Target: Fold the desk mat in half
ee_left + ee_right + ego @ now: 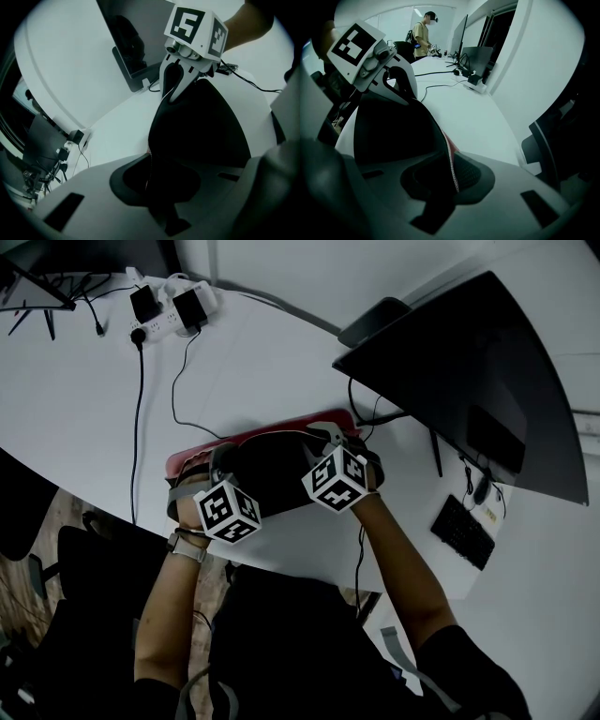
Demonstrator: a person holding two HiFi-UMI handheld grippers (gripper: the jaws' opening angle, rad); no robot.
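Mid-fold, the left gripper (150, 171) and right gripper (451, 172) clench the desk mat (272, 479) by its raised edge, which likely needs lowering onto the far edge.

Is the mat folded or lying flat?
Partly folded. The desk mat curves up off the white table, its edge pinched in the left tool and right tool.

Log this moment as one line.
phase: folding | left hand-held gripper: shut on black red-backed desk mat | right hand-held gripper: shut on mat | mat edge: raised off white table
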